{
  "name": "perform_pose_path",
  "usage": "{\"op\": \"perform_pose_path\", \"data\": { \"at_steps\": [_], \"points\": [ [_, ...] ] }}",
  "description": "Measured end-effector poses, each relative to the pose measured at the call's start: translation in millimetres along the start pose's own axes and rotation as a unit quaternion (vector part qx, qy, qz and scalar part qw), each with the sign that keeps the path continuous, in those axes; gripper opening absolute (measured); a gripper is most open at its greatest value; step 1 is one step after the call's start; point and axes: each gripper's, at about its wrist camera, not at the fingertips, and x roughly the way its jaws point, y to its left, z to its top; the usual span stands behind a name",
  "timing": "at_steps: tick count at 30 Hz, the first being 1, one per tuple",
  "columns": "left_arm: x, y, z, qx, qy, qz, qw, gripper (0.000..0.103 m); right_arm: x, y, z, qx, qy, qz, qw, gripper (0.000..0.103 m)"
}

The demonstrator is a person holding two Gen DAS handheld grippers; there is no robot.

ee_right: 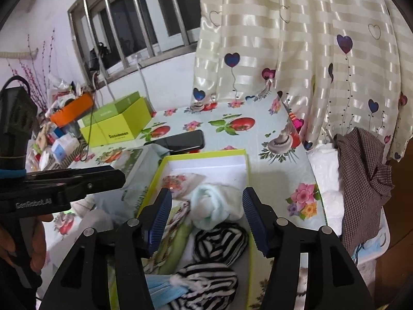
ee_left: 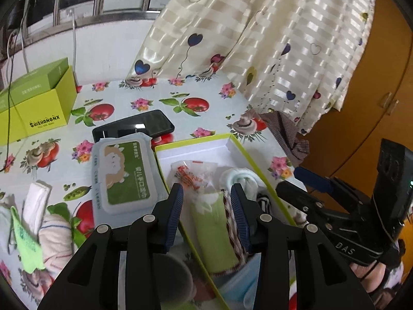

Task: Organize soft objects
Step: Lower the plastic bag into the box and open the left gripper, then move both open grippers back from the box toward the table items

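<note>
Your left tongs (ee_left: 206, 206) point down into the green-edged box (ee_right: 206, 153), open above a green cloth (ee_left: 215, 230); your right tongs (ee_right: 206, 219) hang open over rolled socks (ee_right: 219, 204).

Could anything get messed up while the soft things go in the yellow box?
Maybe. The phone lies right behind the box, so a nudged box could shove it. The wipes pack touches the box's side and might snag a gripper. The pale sock sits high and could roll out.
</note>
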Motion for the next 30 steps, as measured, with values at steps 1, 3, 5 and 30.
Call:
{"op": "perform_pose_path", "data": {
  "at_steps": [1,3,5,30],
  "points": [
    [-4.4,-0.4,-1.7,0.002,-0.003,0.001,1.0000,0.040,-2.6,4.6,-0.7,-0.003,0.001,0.001,1.000,0.057],
    [-13.9,-0.7,-6.7,0.007,-0.009,0.002,0.9999,0.040,-7.1,12.8,-2.7,-0.012,0.001,-0.004,1.000,0.058],
    [-21.5,1.1,-11.6,0.008,-0.013,0.004,0.9999,0.040,-13.2,23.2,-4.9,-0.023,-0.003,-0.009,1.000,0.058],
    [-95.4,22.4,-62.4,0.004,-0.088,0.026,0.9958,0.040,-49.0,89.5,-17.0,-0.063,-0.020,-0.003,0.998,0.057]
  ]
}}
